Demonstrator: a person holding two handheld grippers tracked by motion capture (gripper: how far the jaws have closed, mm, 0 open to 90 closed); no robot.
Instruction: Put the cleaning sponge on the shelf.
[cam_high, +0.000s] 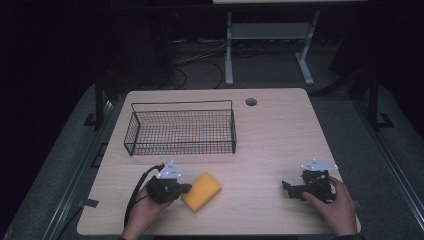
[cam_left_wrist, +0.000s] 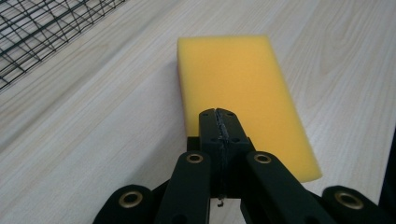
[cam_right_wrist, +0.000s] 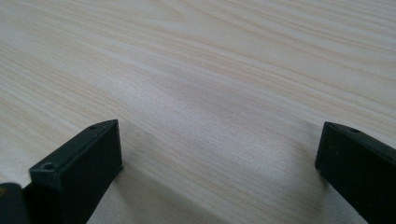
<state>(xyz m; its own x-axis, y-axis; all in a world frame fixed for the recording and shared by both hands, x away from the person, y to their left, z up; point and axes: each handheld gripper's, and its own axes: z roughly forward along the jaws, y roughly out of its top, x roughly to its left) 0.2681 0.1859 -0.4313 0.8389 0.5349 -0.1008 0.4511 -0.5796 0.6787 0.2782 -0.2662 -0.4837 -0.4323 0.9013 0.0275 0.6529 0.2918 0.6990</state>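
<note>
Wooden table (cam_high: 280, 135) held a wire basket (cam_high: 181, 128); left gripper (cam_left_wrist: 219, 114), jaws pressed together, hovered over a sponge (cam_left_wrist: 243, 93); right gripper (cam_right_wrist: 219, 154) gaped wide.

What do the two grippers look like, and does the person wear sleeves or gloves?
Both the left gripper and the right gripper are black, with linked arms on brass-coloured pivots and flat rectangular jaws with small screw holes. Each carries a light grey three-cornered plate on top. A black cable trails from the left one. The hands are bare, without gloves, and no sleeve shows on the forearms.
</note>
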